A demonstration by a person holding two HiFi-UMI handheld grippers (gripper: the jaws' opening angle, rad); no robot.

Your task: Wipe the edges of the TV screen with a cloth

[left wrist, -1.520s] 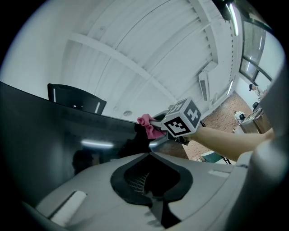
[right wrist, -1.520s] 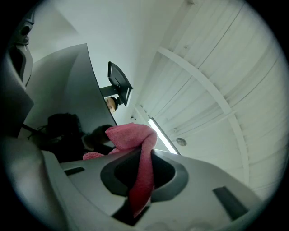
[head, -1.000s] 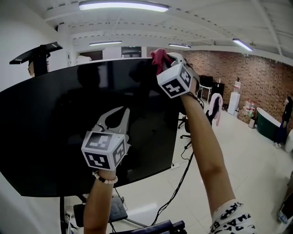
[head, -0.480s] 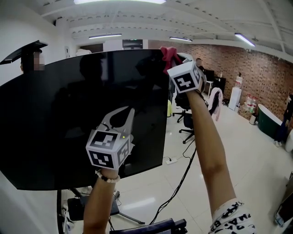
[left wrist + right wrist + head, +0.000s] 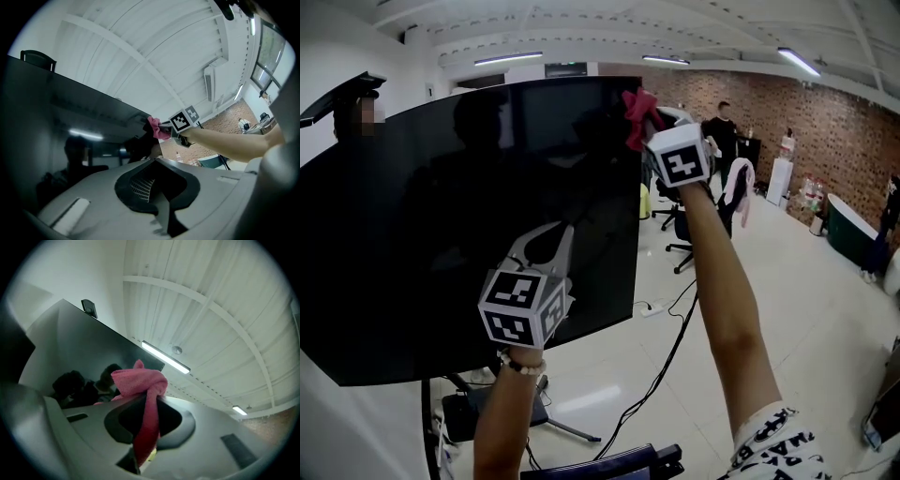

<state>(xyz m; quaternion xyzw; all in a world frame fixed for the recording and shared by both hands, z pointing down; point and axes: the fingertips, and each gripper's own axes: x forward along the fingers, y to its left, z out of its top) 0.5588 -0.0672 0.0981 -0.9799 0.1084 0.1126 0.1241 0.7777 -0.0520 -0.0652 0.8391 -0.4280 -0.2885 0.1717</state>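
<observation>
The big black TV screen (image 5: 441,234) fills the left of the head view. My right gripper (image 5: 652,117) is raised to the screen's upper right corner and is shut on a pink cloth (image 5: 636,105). The cloth presses on the right edge just below the top corner. In the right gripper view the cloth (image 5: 140,380) bunches above the shut jaws and hangs down between them, with the TV (image 5: 75,343) to the left. My left gripper (image 5: 558,230) hovers in front of the lower middle of the screen, shut and holding nothing. The left gripper view shows the cloth (image 5: 157,129) at the corner.
A person in black (image 5: 724,122) stands far back by the brick wall. Office chairs (image 5: 684,234) and a hanging garment (image 5: 736,187) are behind the TV's right edge. A cable (image 5: 666,356) trails over the floor toward the TV stand base (image 5: 469,412).
My right gripper has slid the pink cloth rightward along the top edge to the upper right corner. The left gripper has stayed in front of the screen.
</observation>
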